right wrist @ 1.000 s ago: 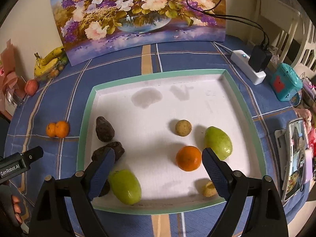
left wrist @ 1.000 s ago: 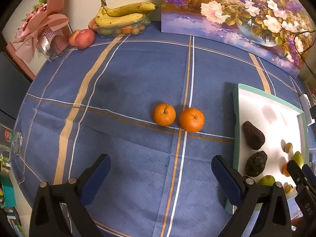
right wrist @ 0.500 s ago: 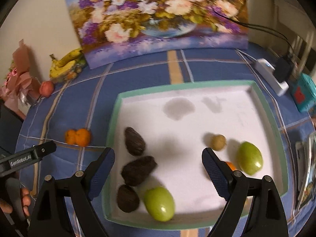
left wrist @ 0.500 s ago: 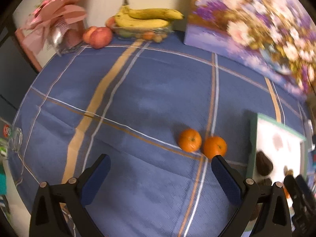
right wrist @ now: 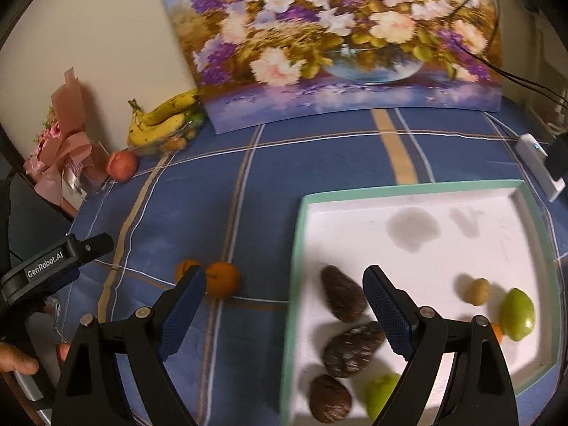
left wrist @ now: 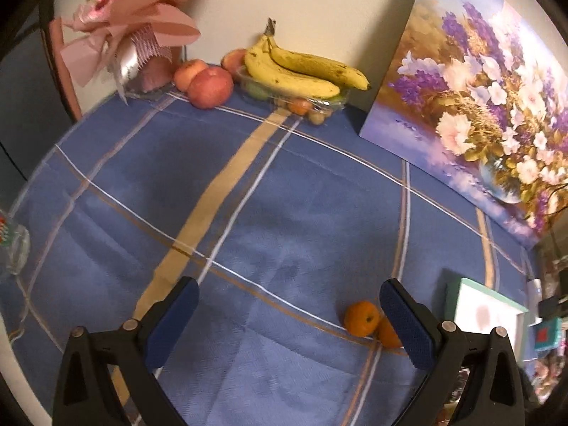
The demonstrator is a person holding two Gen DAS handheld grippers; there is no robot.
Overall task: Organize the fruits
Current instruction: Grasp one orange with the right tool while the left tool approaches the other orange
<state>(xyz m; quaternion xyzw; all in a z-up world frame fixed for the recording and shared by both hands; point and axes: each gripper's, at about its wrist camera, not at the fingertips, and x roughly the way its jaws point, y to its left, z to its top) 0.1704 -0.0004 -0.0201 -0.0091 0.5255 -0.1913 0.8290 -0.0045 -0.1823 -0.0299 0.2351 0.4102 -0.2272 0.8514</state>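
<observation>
Left wrist view: left gripper (left wrist: 285, 314) spread wide, empty, over the blue tablecloth (left wrist: 248, 195). Two oranges (left wrist: 361, 318) touching, by its right finger; bananas (left wrist: 301, 71) far back.

Right wrist view: right gripper (right wrist: 284, 301) likewise apart, empty, straddling the tray (right wrist: 296, 248) edge (avocados (right wrist: 342, 298) inside). Oranges (right wrist: 222, 278) just outside, on cloth.
</observation>
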